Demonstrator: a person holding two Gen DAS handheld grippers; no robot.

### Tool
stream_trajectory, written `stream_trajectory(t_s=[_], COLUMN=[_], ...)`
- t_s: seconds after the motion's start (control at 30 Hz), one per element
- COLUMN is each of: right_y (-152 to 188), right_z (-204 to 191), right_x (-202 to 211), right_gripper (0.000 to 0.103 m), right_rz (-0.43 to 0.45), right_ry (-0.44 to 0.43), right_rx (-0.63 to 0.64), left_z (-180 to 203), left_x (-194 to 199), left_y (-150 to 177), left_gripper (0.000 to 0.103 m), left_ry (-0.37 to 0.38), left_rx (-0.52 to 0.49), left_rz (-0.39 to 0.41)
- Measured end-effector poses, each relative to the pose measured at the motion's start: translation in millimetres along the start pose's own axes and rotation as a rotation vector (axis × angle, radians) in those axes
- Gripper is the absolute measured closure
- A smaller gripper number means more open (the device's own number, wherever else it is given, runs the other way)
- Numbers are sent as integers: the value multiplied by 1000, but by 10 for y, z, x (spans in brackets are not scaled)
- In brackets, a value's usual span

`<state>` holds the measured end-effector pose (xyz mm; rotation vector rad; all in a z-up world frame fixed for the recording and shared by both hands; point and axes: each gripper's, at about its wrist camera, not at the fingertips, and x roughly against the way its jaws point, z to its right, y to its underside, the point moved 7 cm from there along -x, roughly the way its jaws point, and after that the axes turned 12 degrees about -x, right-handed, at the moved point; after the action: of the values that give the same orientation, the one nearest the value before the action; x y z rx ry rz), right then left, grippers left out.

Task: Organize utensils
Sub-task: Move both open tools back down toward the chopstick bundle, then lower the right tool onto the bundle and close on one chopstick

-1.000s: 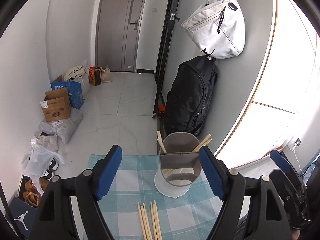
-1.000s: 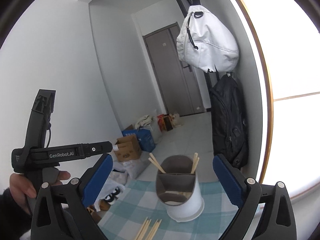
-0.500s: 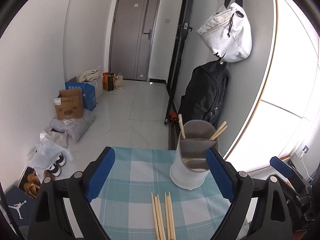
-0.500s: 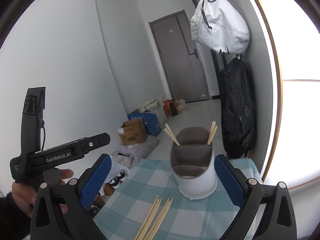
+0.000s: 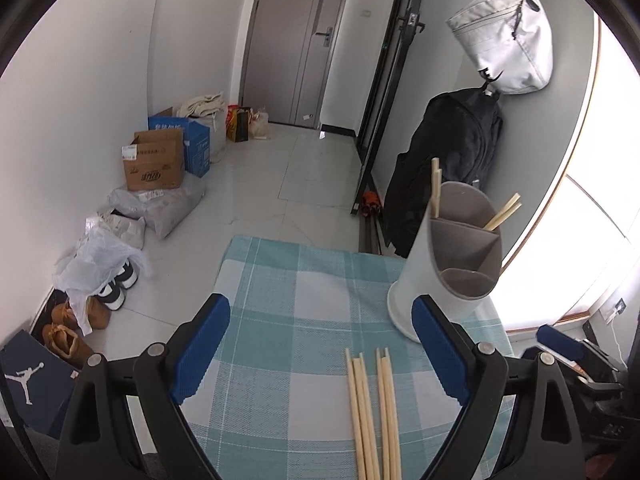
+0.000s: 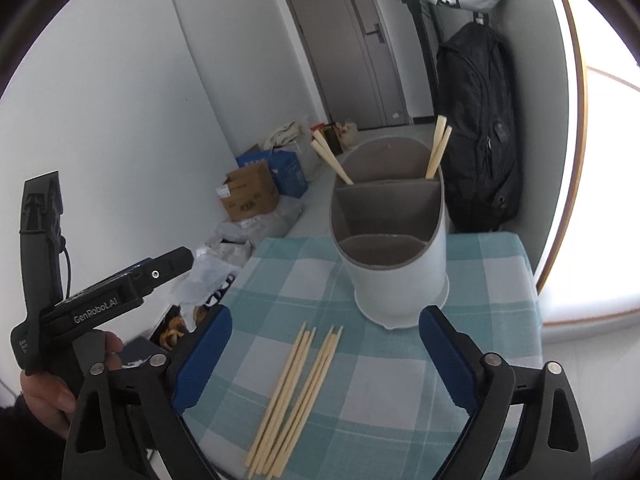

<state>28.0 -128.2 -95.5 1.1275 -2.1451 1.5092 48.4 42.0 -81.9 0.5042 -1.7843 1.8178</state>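
A white utensil holder [image 5: 448, 264] with grey inner compartments stands at the far right of a teal checked cloth [image 5: 288, 320]; it also shows in the right wrist view [image 6: 396, 260]. Chopsticks stick out of its two rear compartments [image 6: 438, 148]. Several loose wooden chopsticks [image 5: 372, 412] lie on the cloth in front of it, also in the right wrist view [image 6: 296, 392]. My left gripper [image 5: 320, 352] is open and empty above the cloth. My right gripper [image 6: 326, 356] is open and empty above the loose chopsticks.
The small table drops off to the floor at left, with shoes [image 5: 76, 324], bags and cardboard boxes [image 5: 154, 164]. A black backpack [image 5: 452, 160] and white bag [image 5: 508, 36] hang behind the holder. The left gripper's body [image 6: 96, 300] is left of the right one.
Both grippers have tilted down and pulled back. The loose chopsticks and more of the cloth have come into view, and the holder has shifted to the right in the left wrist view.
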Motion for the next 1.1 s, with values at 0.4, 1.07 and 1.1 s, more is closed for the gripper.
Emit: stream_trajectory(t_s=[0.4, 1.07, 1.1], right_y=[371, 478, 465], right_z=[105, 52, 59], right_x=[-965, -1480, -1476], right_gripper=[77, 87, 87], right_rz=[-289, -436, -428], right_ry=[208, 309, 320], right_rx=[89, 158, 160], left_z=[-370, -583, -595], left_x=[-276, -398, -405], left_y=[222, 312, 313], left_gripper=[14, 14, 14], left_ry=[-1, 34, 36], left_rx=[106, 243, 249], left_rz=[-117, -198, -200])
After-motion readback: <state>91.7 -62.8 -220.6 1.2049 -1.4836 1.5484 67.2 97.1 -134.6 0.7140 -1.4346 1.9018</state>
